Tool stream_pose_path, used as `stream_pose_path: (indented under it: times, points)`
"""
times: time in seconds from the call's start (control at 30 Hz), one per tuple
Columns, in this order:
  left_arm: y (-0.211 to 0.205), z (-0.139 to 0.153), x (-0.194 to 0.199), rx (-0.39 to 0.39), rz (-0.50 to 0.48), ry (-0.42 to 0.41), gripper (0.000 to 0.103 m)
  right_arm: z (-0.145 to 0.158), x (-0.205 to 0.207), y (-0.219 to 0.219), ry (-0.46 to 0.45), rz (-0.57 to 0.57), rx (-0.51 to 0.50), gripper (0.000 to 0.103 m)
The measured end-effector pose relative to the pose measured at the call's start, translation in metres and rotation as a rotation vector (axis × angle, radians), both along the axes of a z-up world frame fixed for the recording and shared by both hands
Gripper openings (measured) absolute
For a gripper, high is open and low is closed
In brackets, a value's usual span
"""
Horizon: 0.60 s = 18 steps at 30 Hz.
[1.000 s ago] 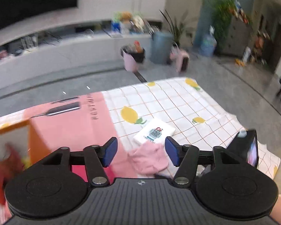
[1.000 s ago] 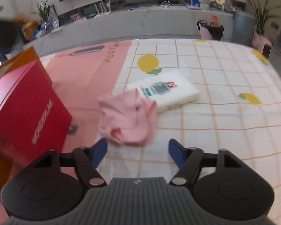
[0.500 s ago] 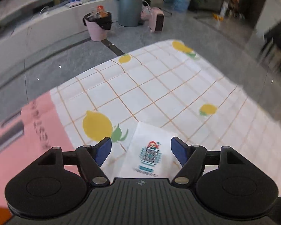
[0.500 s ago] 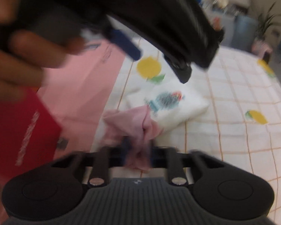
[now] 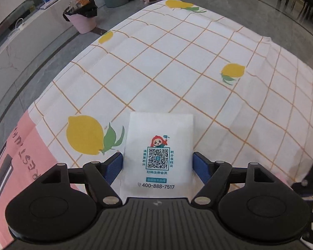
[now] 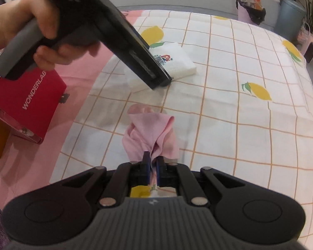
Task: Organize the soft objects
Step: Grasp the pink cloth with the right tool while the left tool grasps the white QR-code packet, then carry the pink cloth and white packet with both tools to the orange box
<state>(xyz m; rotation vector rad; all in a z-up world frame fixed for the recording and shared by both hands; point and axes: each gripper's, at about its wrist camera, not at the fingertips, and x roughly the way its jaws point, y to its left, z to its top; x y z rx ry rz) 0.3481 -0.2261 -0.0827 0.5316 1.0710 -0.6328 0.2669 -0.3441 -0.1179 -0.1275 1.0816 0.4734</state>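
Right hand-held gripper clamped tight on a crumpled pink fabric cloth, blue pads pinching a gathered fold near its lower edge. Cloth bunched upward from the pinch, rest trailing onto the white lemon-print checked tablecloth over the desk. Gripped at a fold, probably because a thin limp thing gives the pads nothing else to bite.

Left hand-held gripper spread wide, jaws just opened further, straddling a flat white soft tissue pack with a QR code and cartoon print. Blue pads just beside the pack's two long edges; contact not clear, no squeeze visible. Wide stance likely chosen to clear the pack's full width before closing. In the right wrist view, left hand gripping the tool handle, angled steeply down onto the same pack.

Red box lettered WONDERLAB open at the left on a pink sheet, a likely destination for both soft items. Neither item stowed yet.
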Motion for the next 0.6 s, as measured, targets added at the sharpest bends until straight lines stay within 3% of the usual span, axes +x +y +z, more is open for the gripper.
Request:
stream_pose_path:
  times: [0.1, 0.17, 0.27, 0.43, 0.57, 0.6]
  points:
    - [-0.002, -0.005, -0.003, -0.008, 0.040, -0.035, 0.091, -0.001, -0.005, -0.001, -0.009, 0.013, -0.010, 0.002]
    - [-0.003, -0.005, -0.001, -0.037, 0.089, -0.017, 0.083, 0.000, -0.010, -0.004, -0.004, 0.005, 0.008, 0.002]
    - [-0.006, -0.003, -0.002, -0.073, 0.177, 0.013, 0.079, 0.000, -0.008, -0.005, -0.002, 0.004, 0.016, 0.002]
    - [-0.013, 0.002, -0.032, -0.054, 0.230, -0.055, 0.071, 0.001, -0.017, -0.001, -0.024, 0.004, -0.026, 0.003]
    - [-0.004, 0.033, -0.072, -0.139, 0.241, -0.151, 0.071, 0.002, -0.027, 0.002, -0.036, -0.006, -0.064, 0.008]
    - [-0.002, 0.041, -0.081, -0.134, 0.253, -0.176, 0.071, 0.003, -0.029, 0.000, -0.033, -0.023, -0.064, 0.018]
